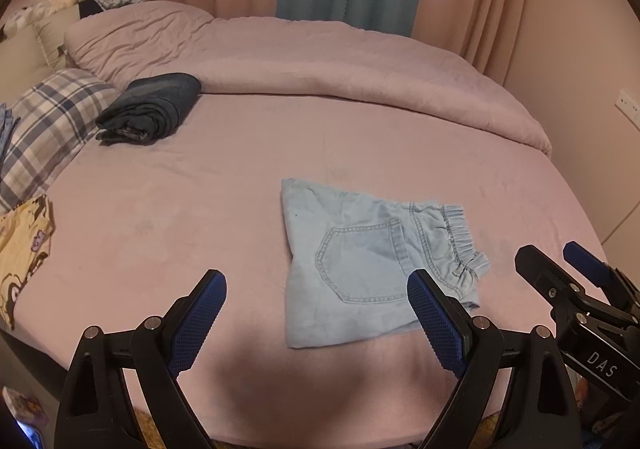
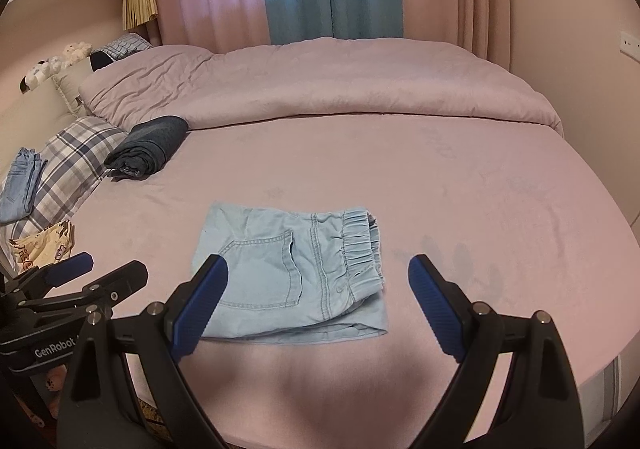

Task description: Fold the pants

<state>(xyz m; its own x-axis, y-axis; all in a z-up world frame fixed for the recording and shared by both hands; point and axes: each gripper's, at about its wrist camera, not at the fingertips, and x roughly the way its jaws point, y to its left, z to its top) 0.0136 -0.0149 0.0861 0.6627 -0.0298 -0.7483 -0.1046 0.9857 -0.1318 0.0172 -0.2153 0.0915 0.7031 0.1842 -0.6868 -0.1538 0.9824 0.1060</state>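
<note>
Lying folded flat on the pink bed sheet (image 2: 460,177), the pale denim pants (image 2: 288,273) sit near the front edge of the bed, ahead of both tools. From the right wrist view the right gripper (image 2: 316,281) hangs above the sheet with its blue fingers (image 2: 434,309) spread wide and holding nothing; the bundle sits between them, off toward the left finger, which overlaps its left edge in the picture. From the left wrist view the left gripper (image 1: 316,301) is likewise spread and empty, the pants (image 1: 360,269) showing behind its right finger. The fold's long axis runs left to right, with the elastic waistband (image 2: 360,249) at the right end and the back pocket (image 2: 264,269) facing up. Bare sheet lies open to the right and beyond the bundle. A dark folded garment (image 2: 148,147) rests well apart at the far left beside a plaid pillow (image 2: 76,165), and the rumpled duvet (image 2: 320,81) lies along the far side
</note>
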